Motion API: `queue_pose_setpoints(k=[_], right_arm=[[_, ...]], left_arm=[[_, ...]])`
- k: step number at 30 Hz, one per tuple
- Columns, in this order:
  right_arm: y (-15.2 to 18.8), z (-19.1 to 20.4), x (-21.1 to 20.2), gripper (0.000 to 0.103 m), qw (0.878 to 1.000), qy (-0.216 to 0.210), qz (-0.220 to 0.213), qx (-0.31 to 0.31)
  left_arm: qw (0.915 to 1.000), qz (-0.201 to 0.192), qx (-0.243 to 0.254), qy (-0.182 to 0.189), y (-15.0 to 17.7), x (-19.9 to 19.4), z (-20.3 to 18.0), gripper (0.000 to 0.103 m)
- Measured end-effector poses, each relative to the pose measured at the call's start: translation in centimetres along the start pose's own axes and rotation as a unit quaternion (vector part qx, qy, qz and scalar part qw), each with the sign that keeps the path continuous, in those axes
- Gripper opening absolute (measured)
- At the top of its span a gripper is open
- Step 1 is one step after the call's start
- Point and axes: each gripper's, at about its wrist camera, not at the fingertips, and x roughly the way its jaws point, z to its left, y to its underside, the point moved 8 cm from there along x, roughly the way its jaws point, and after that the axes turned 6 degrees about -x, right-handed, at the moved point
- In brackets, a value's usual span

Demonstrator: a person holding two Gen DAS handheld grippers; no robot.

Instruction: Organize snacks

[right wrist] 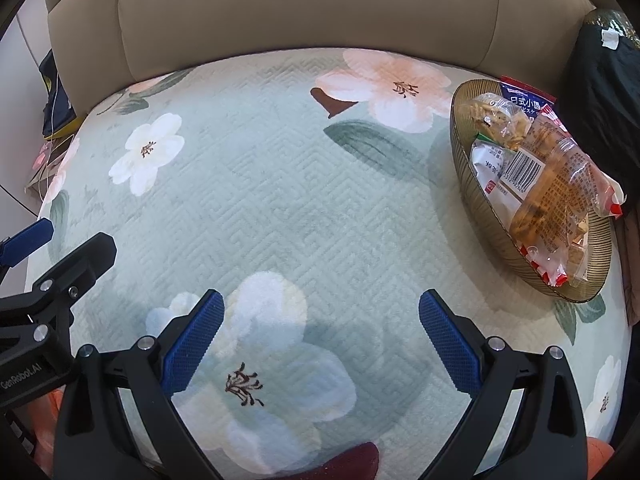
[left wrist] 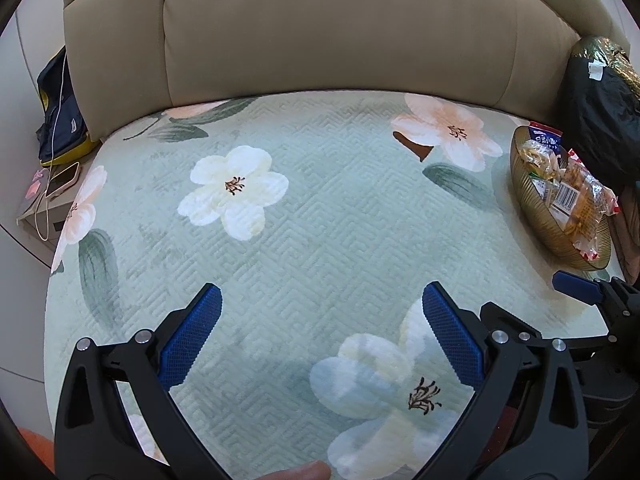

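The sofa cushion cover [right wrist: 320,208] is pale mint green with a quilted zigzag weave, printed with white and peach-pink flowers, dark green leaves and a brown bell shape, against a plain beige sofa back [right wrist: 304,4]. The ribbed bowl [right wrist: 472,184] is amber-gold, holding clear orange-tinted snack packets [right wrist: 556,184] with red-and-white ends and a dark blue packet [right wrist: 524,102]. Both grippers are black with textured blue pads [right wrist: 192,344].

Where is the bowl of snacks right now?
The bowl sits at the right edge of the floral cushion in both views, beside a black bag, away from both open grippers.
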Motion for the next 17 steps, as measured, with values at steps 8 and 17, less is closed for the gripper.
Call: queue_pose_setpoints(k=[8, 17], right_arm=[[0.0, 0.1, 0.1, 0.097, 1.000, -0.001, 0.002, 0.000], [0.2, 0.0, 0.5, 0.097, 1.000, 0.004, 0.000, -0.007]], left_arm=[[0.9997, 0.001, -0.019, 0.019, 0.0, 0.0, 0.2, 0.100], [0.9984, 0.022, -0.051, 0.001, 0.1, 1.2, 1.7, 0.100]])
